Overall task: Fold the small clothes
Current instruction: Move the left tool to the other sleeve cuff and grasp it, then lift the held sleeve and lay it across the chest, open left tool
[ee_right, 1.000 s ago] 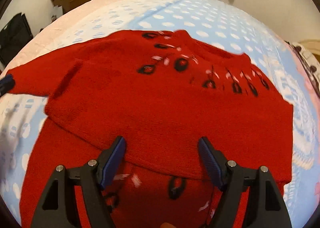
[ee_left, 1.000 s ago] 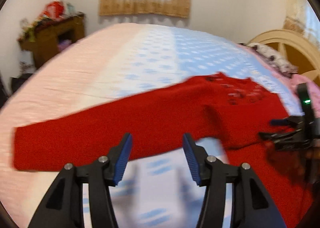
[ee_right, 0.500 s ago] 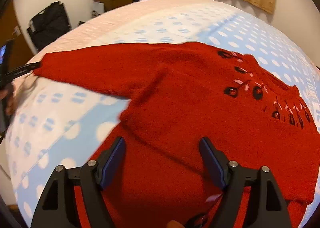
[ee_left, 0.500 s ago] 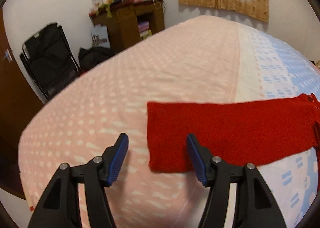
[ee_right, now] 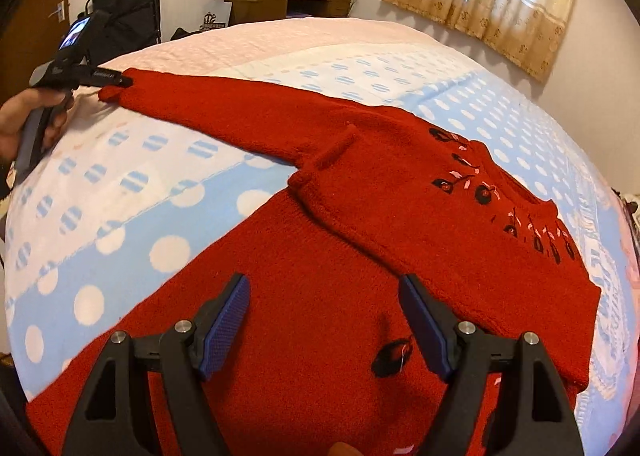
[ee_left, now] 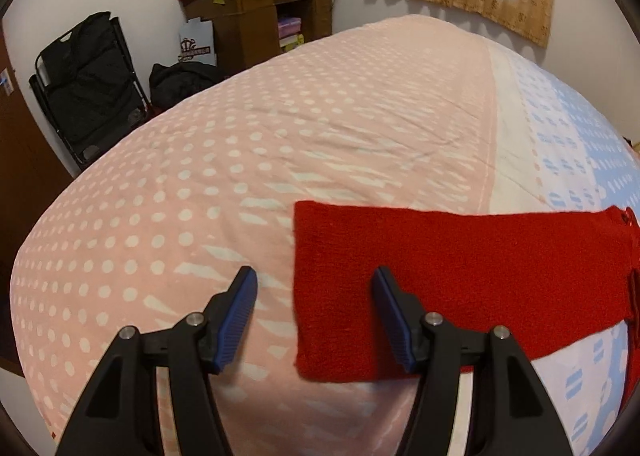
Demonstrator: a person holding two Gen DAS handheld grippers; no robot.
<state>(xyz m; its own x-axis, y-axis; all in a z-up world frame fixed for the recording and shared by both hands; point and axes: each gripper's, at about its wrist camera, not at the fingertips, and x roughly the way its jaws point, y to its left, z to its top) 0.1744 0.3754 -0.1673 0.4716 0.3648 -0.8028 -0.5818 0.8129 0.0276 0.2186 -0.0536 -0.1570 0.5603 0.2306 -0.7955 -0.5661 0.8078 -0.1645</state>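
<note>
Left wrist cam: I've got the left gripper (ee_left: 314, 316) w/ jaws apart straddling the cuff edge of the red sweater (ee_right: 400, 216) sleeve, sweater flat on the bed (ee_left: 280, 144), right gripper (ee_right: 324, 320) jaws apart too, over its body, gripping nothing.

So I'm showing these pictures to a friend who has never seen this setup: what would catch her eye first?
Most likely the red sweater, spread across the polka-dot bed with dark cherry-like motifs below its neckline. One sleeve stretches out flat over the pink side of the bed, its cuff end lying between the open fingers of the left gripper. The right gripper hangs open over the sweater's body.
</note>
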